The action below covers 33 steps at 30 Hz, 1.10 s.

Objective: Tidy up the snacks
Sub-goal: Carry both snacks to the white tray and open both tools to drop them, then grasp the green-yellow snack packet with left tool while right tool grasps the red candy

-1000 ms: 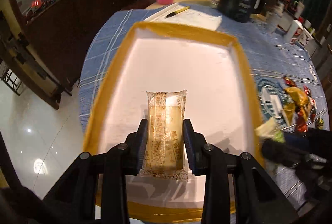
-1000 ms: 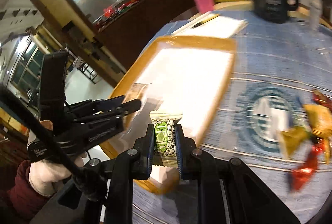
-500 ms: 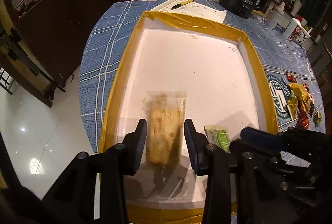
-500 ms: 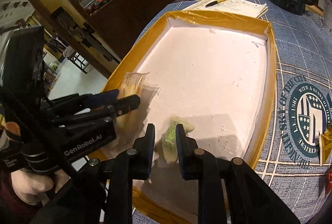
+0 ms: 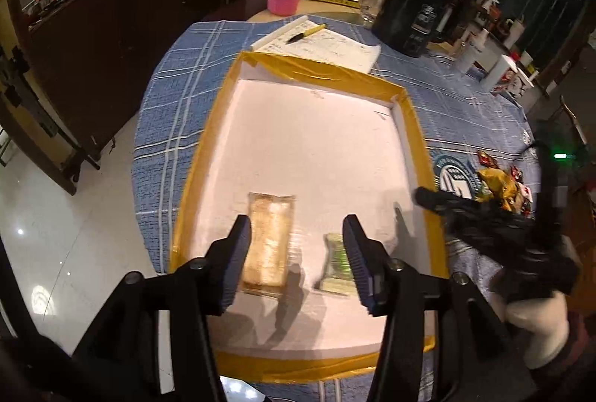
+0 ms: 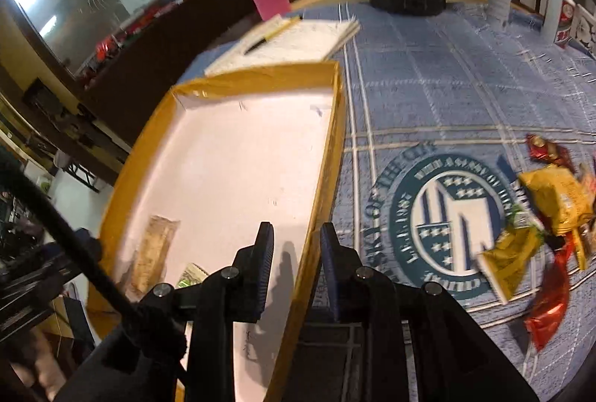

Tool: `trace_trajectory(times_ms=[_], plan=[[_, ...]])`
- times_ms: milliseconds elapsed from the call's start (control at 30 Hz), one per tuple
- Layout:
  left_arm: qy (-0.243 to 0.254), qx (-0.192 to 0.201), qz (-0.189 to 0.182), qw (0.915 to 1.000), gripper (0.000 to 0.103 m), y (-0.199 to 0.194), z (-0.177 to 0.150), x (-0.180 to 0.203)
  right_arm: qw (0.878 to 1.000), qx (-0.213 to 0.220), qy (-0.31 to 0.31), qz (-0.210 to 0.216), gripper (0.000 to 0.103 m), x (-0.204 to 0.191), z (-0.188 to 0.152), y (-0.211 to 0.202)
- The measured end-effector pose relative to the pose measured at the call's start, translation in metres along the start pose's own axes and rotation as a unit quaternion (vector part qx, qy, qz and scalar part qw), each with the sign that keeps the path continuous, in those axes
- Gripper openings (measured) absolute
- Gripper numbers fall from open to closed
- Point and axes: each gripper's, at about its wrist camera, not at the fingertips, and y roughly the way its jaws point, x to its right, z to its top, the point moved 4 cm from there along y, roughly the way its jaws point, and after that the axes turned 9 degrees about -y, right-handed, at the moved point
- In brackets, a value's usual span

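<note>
Loose snacks lie to the right of the tray, nearest the right gripper [image 6: 294, 268].

The snack pile [image 6: 547, 212] sits on the counter [image 6: 447, 96], right of and beyond the right jaws, which stand moderately spread, empty, straddling the tray's [image 5: 417, 126] yellow rim. The left gripper [image 5: 296, 253], jaws wide and empty, hovers over the tray, where the long biscuit pack [image 5: 269, 245] and green candy [image 5: 337, 268] lie lengthwise.
</note>
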Motion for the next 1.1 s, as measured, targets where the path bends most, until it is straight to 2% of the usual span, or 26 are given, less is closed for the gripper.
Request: trace_trajectory(times_ms=[33,67,133,200,300,367,433,500,567,633,700,833,933,967,1100], plan=[[0.000,-0.002,-0.005,1.0000,0.058,0.000,0.000,0.003,1.000,-0.007,0.002,-0.017,0.014,0.002,-0.002,0.002],[0.001,-0.005,-0.008,1.0000,0.062,-0.001,-0.001,0.006,1.000,-0.009,0.008,-0.015,0.007,0.002,0.001,0.002],[0.006,-0.009,-0.008,0.9999,0.065,-0.001,-0.002,0.015,1.000,-0.012,0.016,-0.022,0.007,0.007,-0.004,-0.002],[0.013,-0.011,-0.016,0.9997,0.067,0.000,-0.002,0.026,0.999,-0.014,0.014,-0.048,0.006,0.014,-0.012,-0.009],[0.022,-0.013,-0.027,0.9993,0.068,0.003,-0.005,0.044,0.999,-0.016,0.031,-0.041,0.006,0.027,-0.023,-0.017],[0.027,-0.014,-0.031,0.9991,0.068,0.005,-0.009,0.056,0.999,-0.009,0.029,-0.016,0.009,0.029,-0.029,-0.027],[0.035,-0.019,-0.034,0.9986,0.068,0.008,-0.013,0.073,0.999,0.016,0.037,0.014,0.009,0.038,-0.034,-0.046],[0.044,-0.025,-0.040,0.9979,0.067,0.009,-0.018,0.087,0.998,0.041,0.047,0.026,0.016,0.054,-0.038,-0.069],[0.056,-0.028,-0.051,0.9967,0.067,0.011,-0.023,0.107,0.996,0.058,0.059,0.025,0.022,0.075,-0.046,-0.088],[0.065,-0.025,-0.050,0.9963,0.067,0.012,-0.028,0.125,0.994,0.070,0.084,0.001,0.029,0.108,-0.058,-0.106],[0.070,-0.027,-0.050,0.9959,0.067,0.017,-0.034,0.141,0.992,0.062,0.109,-0.013,0.037,0.139,-0.072,-0.111],[0.085,-0.038,-0.043,0.9948,0.067,0.031,-0.046,0.172,0.986,0.025,0.167,0.001,0.037,0.184,-0.093,-0.100],[0.096,-0.045,-0.036,0.9937,0.067,0.044,-0.049,0.189,0.985,0.019,0.172,0.015,0.038,0.187,-0.090,-0.095],[0.100,-0.046,-0.033,0.9933,0.067,0.048,-0.049,0.195,0.986,0.019,0.167,0.016,0.041,0.186,-0.085,-0.092],[0.119,-0.049,-0.023,0.9915,0.067,0.065,-0.048,0.215,0.991,0.004,0.132,-0.004,0.046,0.179,-0.072,-0.077]])
